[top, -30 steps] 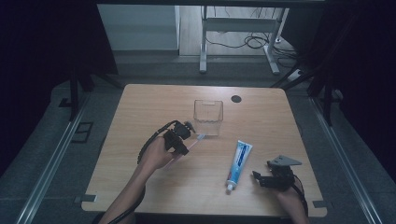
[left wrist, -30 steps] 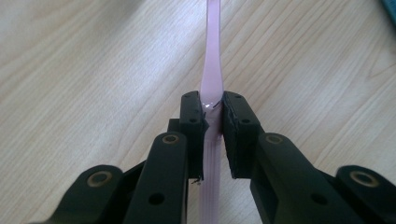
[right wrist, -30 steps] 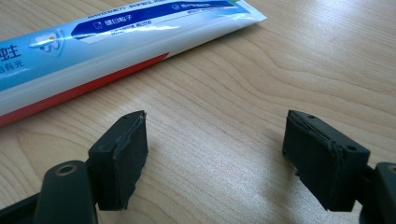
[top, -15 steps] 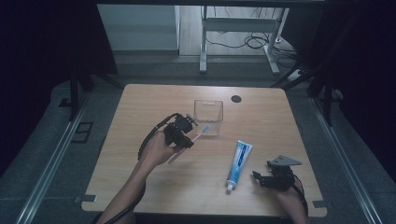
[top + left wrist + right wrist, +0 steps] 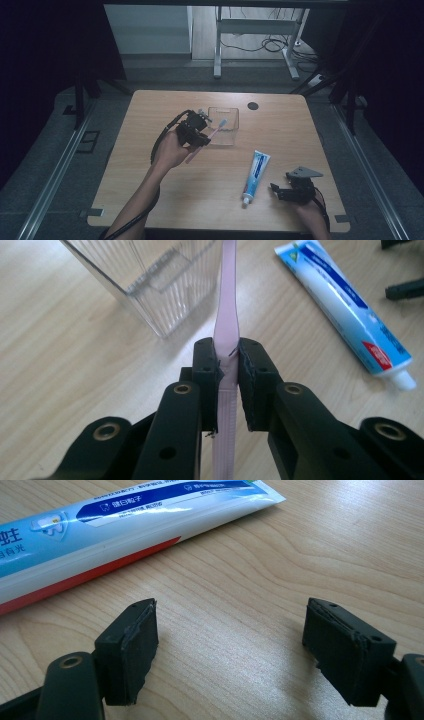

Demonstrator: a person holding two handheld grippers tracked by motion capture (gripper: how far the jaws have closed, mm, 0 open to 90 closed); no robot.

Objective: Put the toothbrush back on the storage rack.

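Note:
My left gripper (image 5: 202, 136) (image 5: 228, 370) is shut on a pink toothbrush (image 5: 212, 131) (image 5: 227, 305), held above the table. The brush head points toward the clear ribbed plastic cup (image 5: 223, 125) (image 5: 150, 280) and hangs over its near rim. A blue-and-white toothpaste tube (image 5: 254, 175) (image 5: 345, 310) (image 5: 120, 515) lies flat on the wooden table, cap toward me. Near the front right edge my right gripper (image 5: 277, 191) (image 5: 230, 645) rests open, just right of the tube's cap end, with bare wood between its jaws.
A round black cable port (image 5: 253, 105) sits in the tabletop (image 5: 150, 200) at the back right. Beyond the far edge stand metal table legs (image 5: 217, 45) and loose cables on the floor. Dark curtains flank both sides.
My left hand has lifted the toothbrush and carried it a little toward the cup; the brush head now reaches over the cup's rim. The right gripper has stayed put.

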